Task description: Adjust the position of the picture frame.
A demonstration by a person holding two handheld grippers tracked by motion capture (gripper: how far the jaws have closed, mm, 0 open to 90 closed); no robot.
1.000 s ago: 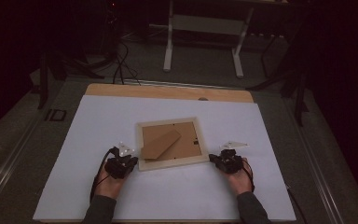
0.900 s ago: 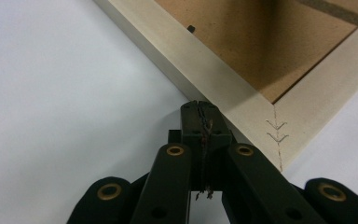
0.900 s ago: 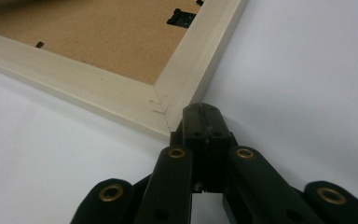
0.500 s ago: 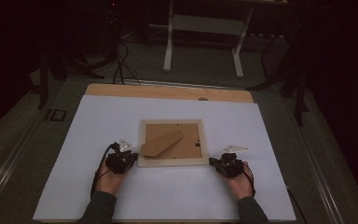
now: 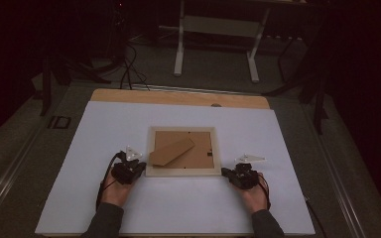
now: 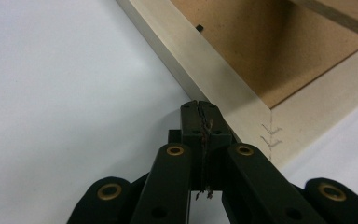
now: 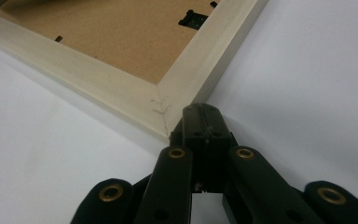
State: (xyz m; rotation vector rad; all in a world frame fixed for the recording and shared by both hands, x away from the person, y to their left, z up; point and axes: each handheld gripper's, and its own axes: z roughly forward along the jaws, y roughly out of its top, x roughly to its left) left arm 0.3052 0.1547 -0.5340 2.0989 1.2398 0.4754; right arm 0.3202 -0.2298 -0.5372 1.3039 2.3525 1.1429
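White sheet (image 5: 178,208) covers the table; picture frame (image 5: 181,171) lies face-down at centre, its backing stand (image 5: 171,151) raised. I see left gripper (image 5: 140,166) and right gripper (image 5: 226,172), jaws pressed together, empty, at its near corners.

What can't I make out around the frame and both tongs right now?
- Picture frame front: it lies face down.
- Contact of left tongs with the frame: blocked by their own shut tips, left gripper view.
- Same for right tongs, right gripper view.
- Small black clips: too small, high view.
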